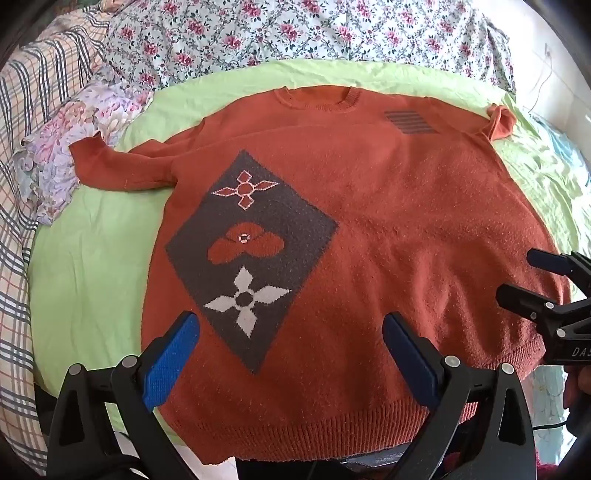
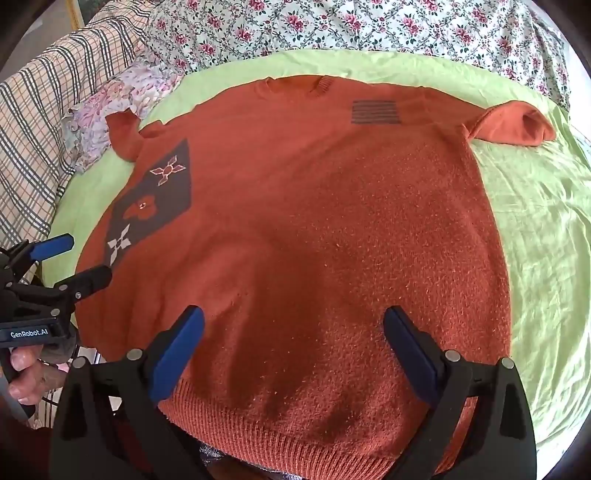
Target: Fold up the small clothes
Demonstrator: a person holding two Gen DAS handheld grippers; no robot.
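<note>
An orange knit sweater lies flat, front up, on a light green sheet, collar at the far side and ribbed hem nearest me. It bears a grey diamond panel with flower motifs and a small striped patch. It also shows in the right wrist view. My left gripper is open and empty above the hem's left half. My right gripper is open and empty above the hem's right half, and appears at the right edge of the left wrist view.
A floral quilt lies along the far side. A plaid blanket and a pale flowered cloth sit at the left, touching the left sleeve. The right sleeve is bunched on the green sheet.
</note>
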